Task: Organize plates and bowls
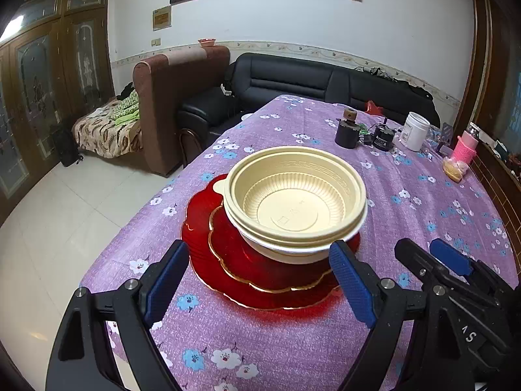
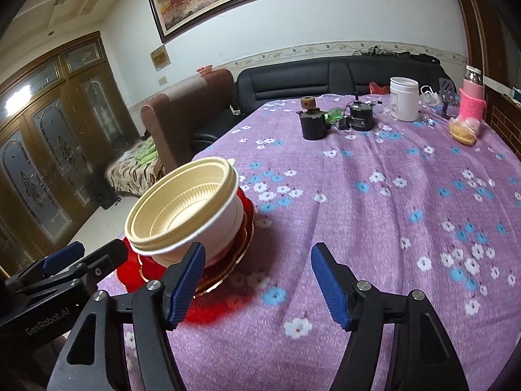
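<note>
The stacking looks about finished from where I stand. Two cream plastic bowls (image 1: 294,202) sit nested one inside the other, and they rest on a smaller red gold-rimmed plate (image 1: 260,270), which lies in turn on a larger red scalloped plate (image 1: 202,228). The whole pile stands near the left edge of the tabletop (image 2: 374,211), which is covered by a purple flowered cloth.

The left claw (image 1: 260,285) is spread wide and empty, its blue pads on either side of the near rim of the plates; the right-hand pad sits very close to the lower bowl's rim, though I cannot tell if it touches. The right claw (image 2: 257,285) is also released and holds nothing, hovering over bare cloth just to the right of the pile, with its left pad in front of the plates' edge.

At the far end stand a white jar (image 2: 403,99), a dark pot with a wooden knob (image 2: 312,123), a black canister (image 2: 359,117) and a pink-sleeved bottle (image 2: 472,97), none of them crockery. I see no other plate or bowl lying loose, so my guess is that little remains beyond drawing the claws clear, or perhaps straightening the bowls, which look slightly off-centre on the plates.
</note>
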### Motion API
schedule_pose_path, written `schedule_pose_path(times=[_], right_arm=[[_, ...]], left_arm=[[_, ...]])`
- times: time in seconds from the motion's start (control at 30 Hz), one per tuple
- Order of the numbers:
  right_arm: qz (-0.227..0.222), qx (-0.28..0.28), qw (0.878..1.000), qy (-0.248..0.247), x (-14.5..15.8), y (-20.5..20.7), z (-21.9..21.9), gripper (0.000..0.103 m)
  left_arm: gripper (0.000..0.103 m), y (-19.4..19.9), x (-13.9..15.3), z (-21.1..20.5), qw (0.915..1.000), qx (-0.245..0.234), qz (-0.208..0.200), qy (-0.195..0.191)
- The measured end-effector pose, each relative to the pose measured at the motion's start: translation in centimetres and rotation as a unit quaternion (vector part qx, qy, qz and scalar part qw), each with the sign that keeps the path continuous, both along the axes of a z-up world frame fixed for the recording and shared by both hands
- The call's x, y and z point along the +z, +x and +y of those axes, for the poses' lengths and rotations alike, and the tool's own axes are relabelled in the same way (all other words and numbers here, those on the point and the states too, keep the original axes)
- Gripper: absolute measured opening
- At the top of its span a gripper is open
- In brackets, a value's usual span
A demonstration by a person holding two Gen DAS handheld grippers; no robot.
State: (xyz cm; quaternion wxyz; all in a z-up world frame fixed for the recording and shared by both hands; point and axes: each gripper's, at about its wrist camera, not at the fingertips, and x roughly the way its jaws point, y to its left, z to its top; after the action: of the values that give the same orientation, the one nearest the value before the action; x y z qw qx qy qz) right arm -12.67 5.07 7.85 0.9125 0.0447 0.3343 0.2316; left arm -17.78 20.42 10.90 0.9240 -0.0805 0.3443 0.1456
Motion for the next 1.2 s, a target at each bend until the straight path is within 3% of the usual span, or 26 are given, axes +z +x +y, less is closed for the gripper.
schedule_pose_path(times=[0.67,0.87,0.97,1.03,1.1,1.2], right_arm=[[0.007,-0.002,1.0,-0.016,-0.7,-1.4,-0.3,0.074],[0.007,0.005,1.0,-0.03,-1.1,-1.6,0.5,0.075],[0.003,0.014,0.999,-0.033,-1.1,-1.8,1.1,0.075],[0.001,0.021,0.999,-0.035,-1.1,-1.8,1.5,0.075],[0.002,0.028,0.999,-0.037,-1.0,-1.8,2.0,0.075],[0.005,0.034,0.999,-0.038,-1.0,-1.8,2.8,0.075]], left_arm=[[0.088,-0.7,-0.3,-1.1,0.9999,-0.002,0.008,0.008],[0.088,-2.3,0.8,-1.1,0.9981,0.028,-0.043,0.034],[0.103,-3.6,2.2,-1.0,0.9923,0.054,-0.098,0.054],[0.103,-4.5,2.6,-0.9,0.9885,0.061,-0.127,0.056],[0.103,-4.4,2.5,-0.7,0.9881,0.072,-0.123,0.059],[0.103,-3.1,1.5,-0.6,0.9927,0.062,-0.084,0.061]])
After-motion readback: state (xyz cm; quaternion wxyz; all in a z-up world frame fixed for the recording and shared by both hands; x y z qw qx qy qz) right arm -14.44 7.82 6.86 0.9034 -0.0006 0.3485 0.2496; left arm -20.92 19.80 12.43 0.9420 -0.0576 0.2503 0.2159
